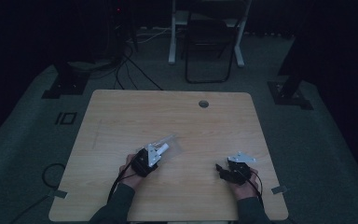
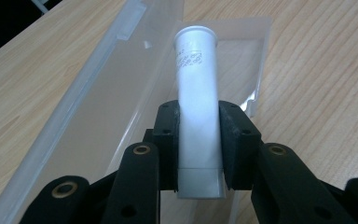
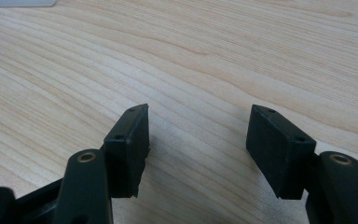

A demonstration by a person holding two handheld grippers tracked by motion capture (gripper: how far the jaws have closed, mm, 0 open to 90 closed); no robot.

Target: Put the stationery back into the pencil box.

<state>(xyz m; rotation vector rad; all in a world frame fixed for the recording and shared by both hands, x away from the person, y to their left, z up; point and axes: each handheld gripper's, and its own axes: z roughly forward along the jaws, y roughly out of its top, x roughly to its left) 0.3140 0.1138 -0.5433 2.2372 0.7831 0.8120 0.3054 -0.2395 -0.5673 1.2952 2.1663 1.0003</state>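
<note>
Left gripper is clamped on the white tube, holding it just above the clear plastic bag lying on the table, so this looks like the bagging step. Right gripper waits apart, jaws open and empty over bare wood. Next, I'd judge, it must hold the bag mouth open; the flat, limp plastic is the snag.
</note>
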